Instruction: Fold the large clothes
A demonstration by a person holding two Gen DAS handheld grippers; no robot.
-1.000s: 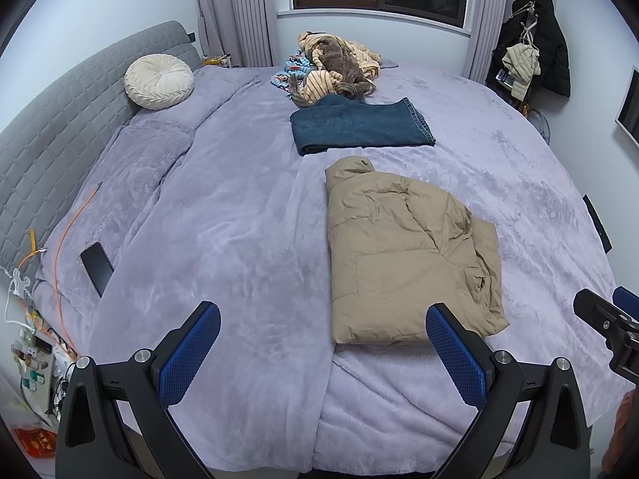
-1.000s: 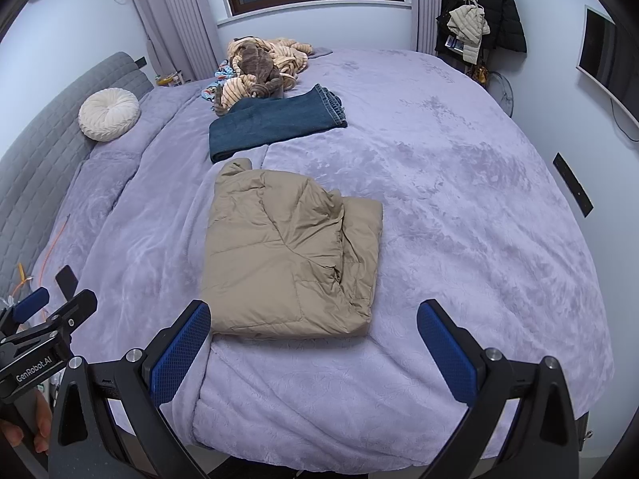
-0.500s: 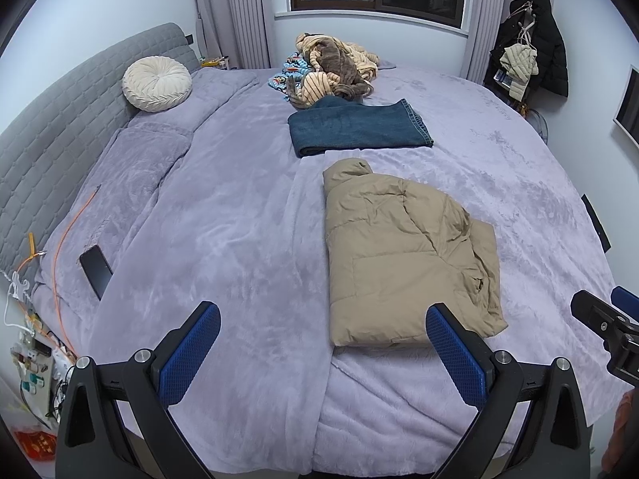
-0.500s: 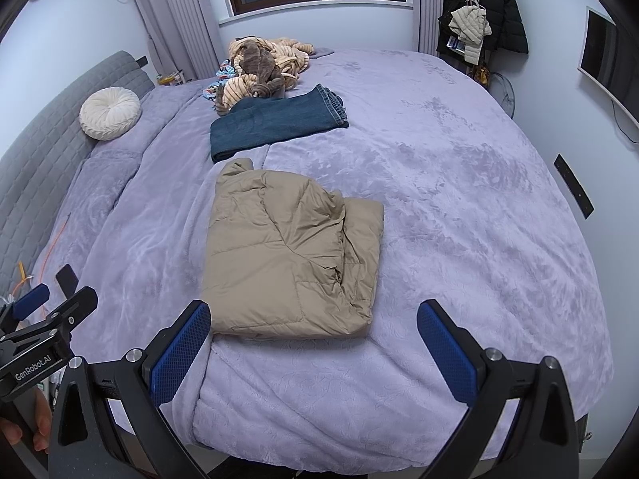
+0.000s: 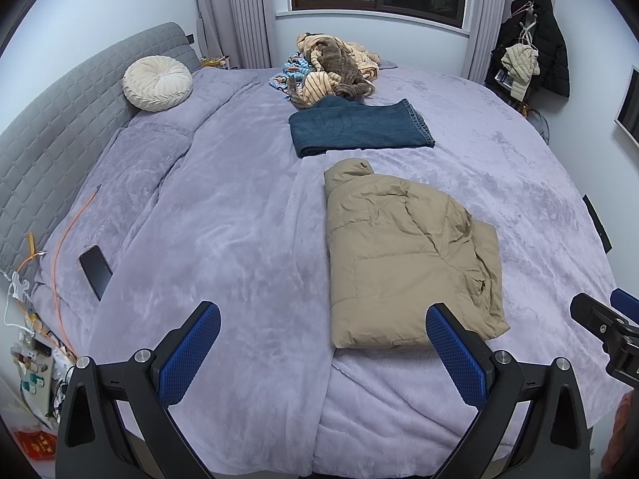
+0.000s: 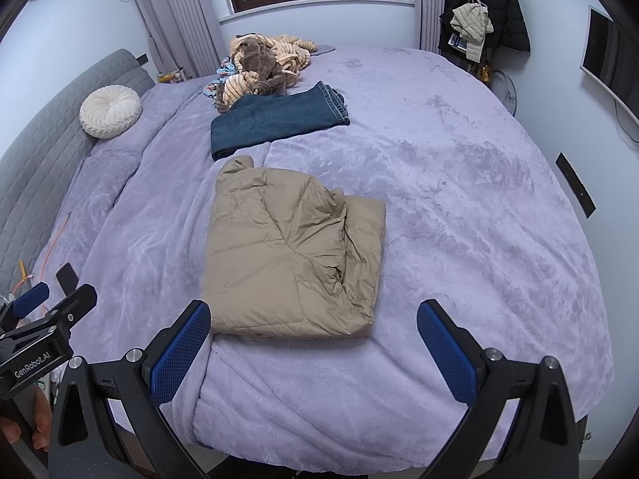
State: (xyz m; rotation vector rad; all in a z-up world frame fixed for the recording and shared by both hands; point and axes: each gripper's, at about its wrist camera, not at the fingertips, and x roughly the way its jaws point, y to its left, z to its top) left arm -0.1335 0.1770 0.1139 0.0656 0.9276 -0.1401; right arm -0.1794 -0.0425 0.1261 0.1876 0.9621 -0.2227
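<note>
A tan puffer jacket [image 5: 403, 255] lies folded into a rectangle on the purple bed near the front edge; it also shows in the right wrist view [image 6: 295, 255]. Folded blue jeans [image 5: 359, 127] lie behind it, also in the right wrist view [image 6: 279, 119]. A pile of unfolded clothes [image 5: 331, 68] sits at the far side of the bed. My left gripper [image 5: 319, 355] is open and empty, held back from the bed's front edge, left of the jacket. My right gripper [image 6: 313, 351] is open and empty, just in front of the jacket.
A round cream cushion [image 5: 157, 84] leans on the grey headboard [image 5: 52, 119]. A black phone [image 5: 96, 271] and an orange cable [image 5: 68, 231] lie at the bed's left edge. Coats hang on a rack [image 5: 531, 60] at the back right. The purple blanket [image 5: 223, 215] covers the whole bed.
Both grippers have barely moved; the views shift very slightly. The jacket and other clothes lie as before.
</note>
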